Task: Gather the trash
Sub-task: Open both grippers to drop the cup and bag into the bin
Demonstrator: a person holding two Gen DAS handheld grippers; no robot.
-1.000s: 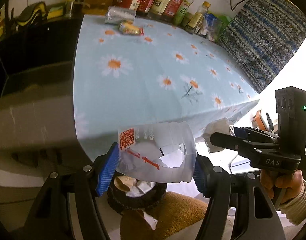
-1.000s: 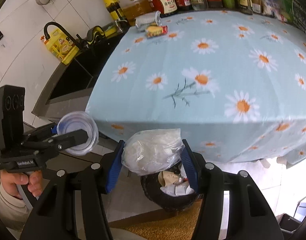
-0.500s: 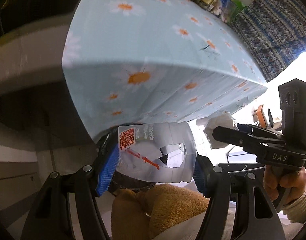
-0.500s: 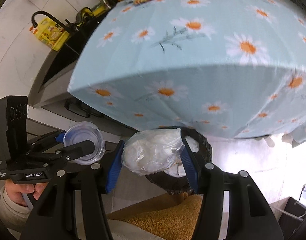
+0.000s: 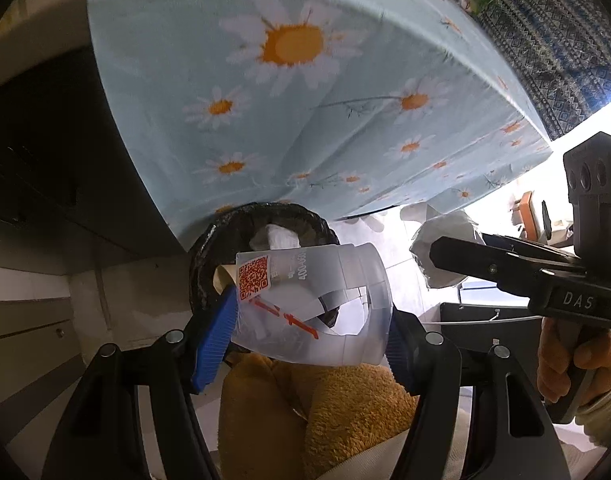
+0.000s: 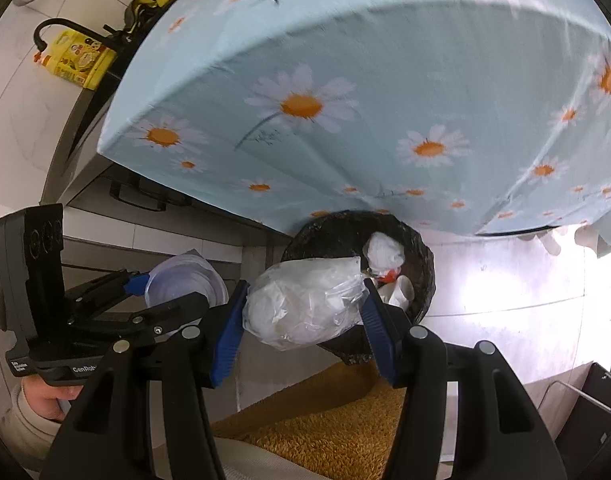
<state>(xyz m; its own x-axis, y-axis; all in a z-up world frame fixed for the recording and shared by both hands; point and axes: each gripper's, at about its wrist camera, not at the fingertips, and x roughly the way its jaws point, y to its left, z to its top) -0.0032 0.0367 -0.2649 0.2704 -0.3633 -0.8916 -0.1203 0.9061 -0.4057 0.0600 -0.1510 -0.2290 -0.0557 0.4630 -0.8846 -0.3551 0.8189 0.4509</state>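
My left gripper (image 5: 305, 316) is shut on a clear plastic cup (image 5: 317, 304) with an orange QR label, held sideways just above the black trash bin (image 5: 209, 256). My right gripper (image 6: 301, 304) is shut on a crumpled clear bag of white waste (image 6: 305, 304), level with the rim of the same trash bin (image 6: 421, 276), which holds white paper scraps. In the right wrist view the left gripper (image 6: 173, 300) shows at left with the cup (image 6: 185, 284) seen end-on. In the left wrist view the right gripper (image 5: 437, 252) shows at right with the bag (image 5: 441, 232).
The bin stands on the floor under the edge of a table draped in a light blue daisy cloth (image 5: 305, 120). An orange fuzzy slipper or trouser leg (image 5: 325, 412) lies below the grippers. Grey cabinets (image 6: 105, 240) and a yellow bottle (image 6: 77, 64) are at left.
Both grippers have come down from table height toward the bin and tipped further downward; the tabletop has slid out of view and the bin now sits right behind the held cup and bag.
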